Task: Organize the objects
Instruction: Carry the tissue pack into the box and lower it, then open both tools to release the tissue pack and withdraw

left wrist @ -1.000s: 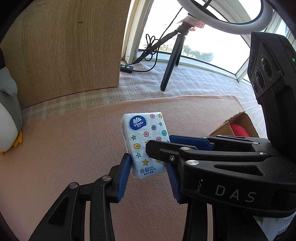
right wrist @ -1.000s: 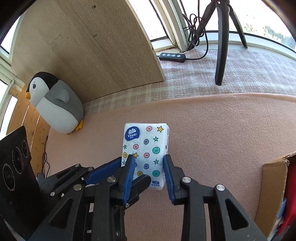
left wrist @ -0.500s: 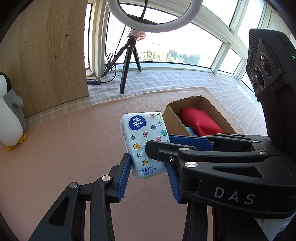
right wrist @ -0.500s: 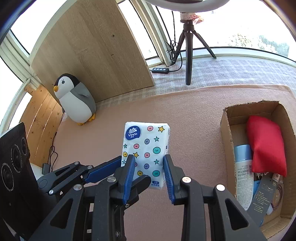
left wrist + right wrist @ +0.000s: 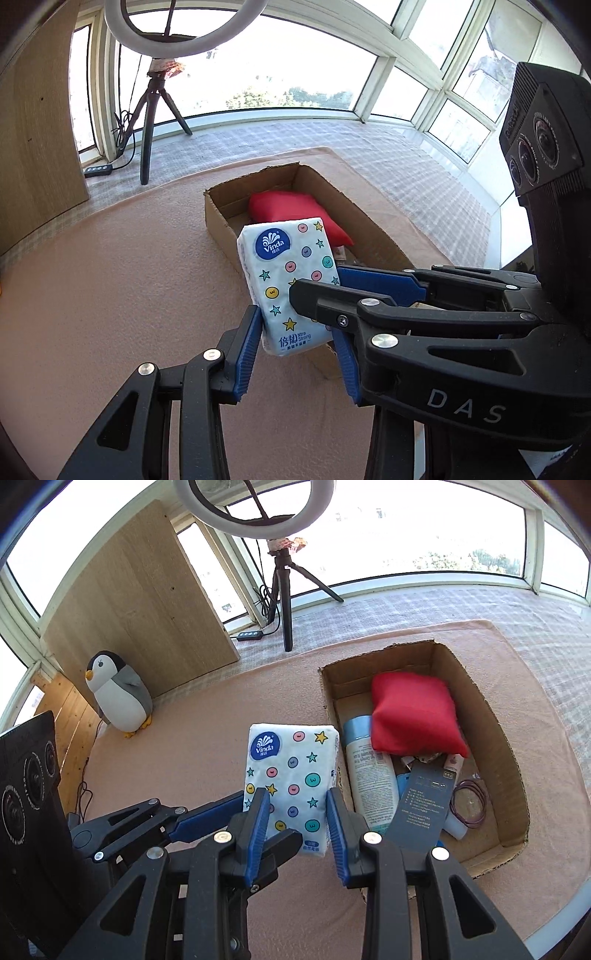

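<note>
Both claws clamp one tissue pack [image 5: 291,775] in mid-air: the left gripper [image 5: 295,350] and right gripper [image 5: 295,834] each grasp it beside the open cardboard box [image 5: 513,760] (a red pouch [image 5: 413,716] and bottle [image 5: 369,775] lie inside). Pink mat [image 5: 203,731] covers the floor of a sunlit, window-ringed room; a plush penguin [image 5: 118,698] stands by a wooden panel [image 5: 136,609], ring light [image 5: 255,509] behind.

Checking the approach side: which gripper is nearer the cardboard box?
Right. The right gripper is beside the cardboard box's wall; the left gripper sits across the tissue pack, farther off.
</note>
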Motion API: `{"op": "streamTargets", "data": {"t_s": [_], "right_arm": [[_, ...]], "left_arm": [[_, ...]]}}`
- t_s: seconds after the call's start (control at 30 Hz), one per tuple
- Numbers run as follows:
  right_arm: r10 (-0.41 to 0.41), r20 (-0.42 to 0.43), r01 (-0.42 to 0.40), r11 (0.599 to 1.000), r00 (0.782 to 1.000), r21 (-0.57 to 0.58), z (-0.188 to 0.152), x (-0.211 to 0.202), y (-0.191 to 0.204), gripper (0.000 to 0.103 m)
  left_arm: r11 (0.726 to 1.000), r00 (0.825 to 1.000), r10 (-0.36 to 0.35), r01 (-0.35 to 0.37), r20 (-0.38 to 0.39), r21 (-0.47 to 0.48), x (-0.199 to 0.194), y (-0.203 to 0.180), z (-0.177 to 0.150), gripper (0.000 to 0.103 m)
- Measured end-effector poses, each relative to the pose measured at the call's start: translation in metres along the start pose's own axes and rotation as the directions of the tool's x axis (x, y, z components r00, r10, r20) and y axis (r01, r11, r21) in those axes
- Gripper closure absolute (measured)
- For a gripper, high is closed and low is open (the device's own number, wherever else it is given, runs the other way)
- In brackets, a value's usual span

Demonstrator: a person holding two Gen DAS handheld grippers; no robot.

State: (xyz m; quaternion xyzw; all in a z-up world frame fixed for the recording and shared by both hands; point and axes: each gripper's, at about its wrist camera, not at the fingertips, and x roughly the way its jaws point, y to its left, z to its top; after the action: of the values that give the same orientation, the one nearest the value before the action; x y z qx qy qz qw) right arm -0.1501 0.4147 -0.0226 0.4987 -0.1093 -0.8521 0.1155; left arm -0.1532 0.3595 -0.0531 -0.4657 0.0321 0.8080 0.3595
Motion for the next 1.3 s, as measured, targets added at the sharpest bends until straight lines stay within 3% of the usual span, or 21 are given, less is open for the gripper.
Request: {"op": "streamTargets", "data": {"t_s": [0.3, 0.6, 0.9, 1.03, 1.3], "right_arm": [[-0.047, 0.001, 0.047, 0.996, 0.999, 0.075, -0.008, -0.013, -0.055, 0.074], [-0.067, 0.009, 0.065, 0.992, 0.998, 0.109, -0.009, -0.019, -0.084, 0.074], [-0.091, 0.013, 0.089, 0.991, 0.996, 0.104, -0.008, -0.021, -0.09, 0.072], [-0.109, 0.021, 0.106, 0.988, 0.994, 0.116, -0.009, -0.022, -0.093, 0.062], [-0.116, 0.034, 0.112, 0.988, 0.993, 0.106, -0.009, -0.028, -0.085, 0.061]], "left_arm": [[0.998, 0.998, -0.043, 0.045, -0.047, 0.048, 0.035, -0.048, 0.006, 0.061], [0.995, 0.997, -0.048, 0.053, -0.061, 0.084, 0.056, -0.069, 0.017, 0.061], [0.993, 0.997, -0.035, 0.041, -0.062, 0.11, 0.059, -0.076, 0.019, 0.061], [0.994, 0.998, -0.027, 0.033, -0.062, 0.105, 0.056, -0.072, 0.019, 0.059], [0.997, 0.999, 0.002, 0.001, -0.042, 0.082, 0.037, -0.054, 0.015, 0.059]]}}
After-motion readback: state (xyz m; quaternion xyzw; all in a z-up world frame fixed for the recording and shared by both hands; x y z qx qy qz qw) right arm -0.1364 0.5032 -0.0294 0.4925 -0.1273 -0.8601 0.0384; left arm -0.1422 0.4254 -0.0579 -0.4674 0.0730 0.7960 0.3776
